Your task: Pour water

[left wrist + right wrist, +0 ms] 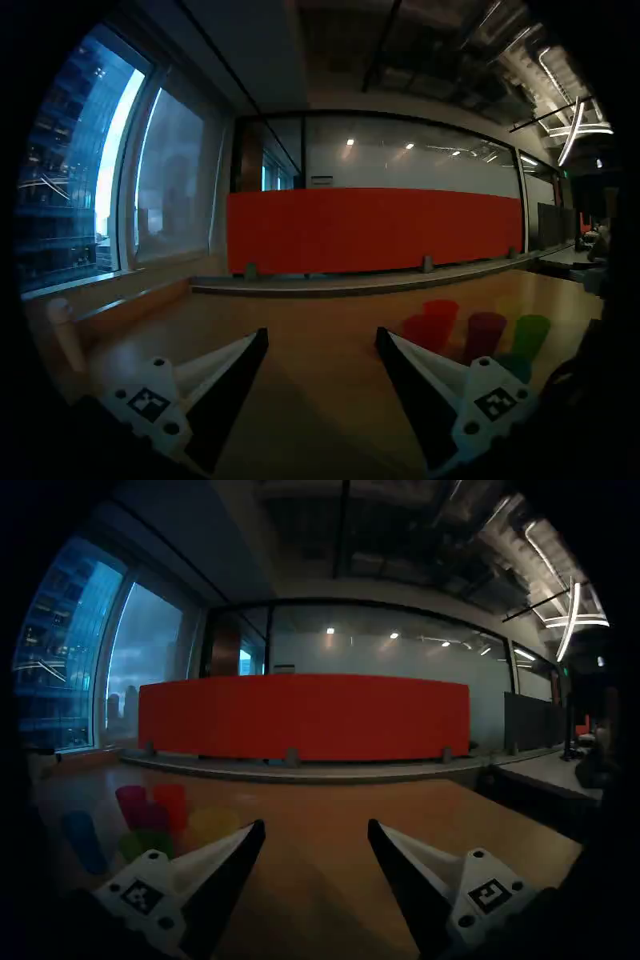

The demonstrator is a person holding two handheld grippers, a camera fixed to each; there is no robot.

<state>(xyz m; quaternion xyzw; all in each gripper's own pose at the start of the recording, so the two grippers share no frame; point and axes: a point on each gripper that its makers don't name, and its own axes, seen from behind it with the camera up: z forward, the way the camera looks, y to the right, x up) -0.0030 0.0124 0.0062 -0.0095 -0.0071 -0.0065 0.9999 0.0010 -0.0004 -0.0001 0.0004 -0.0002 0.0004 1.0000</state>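
Note:
Several coloured plastic cups stand close together on the wooden table. In the left gripper view they sit right of centre: a red cup [439, 318], a maroon cup [485, 333] and a green cup [530, 334]. My left gripper [322, 342] is open over bare table, left of them. In the right gripper view the group is at the lower left: a magenta cup [130, 802], a red cup [170, 804], a yellow cup [212, 824] and a blue cup [82, 840] lying apart. My right gripper [315, 832] is open, holding nothing, to their right.
A long red divider panel [372, 228] runs along the table's far edge, with a glass wall behind it. Large windows [80, 184] fill the left side. A pale cylinder [64, 332] stands at the table's left edge. A darker desk [544, 772] adjoins on the right.

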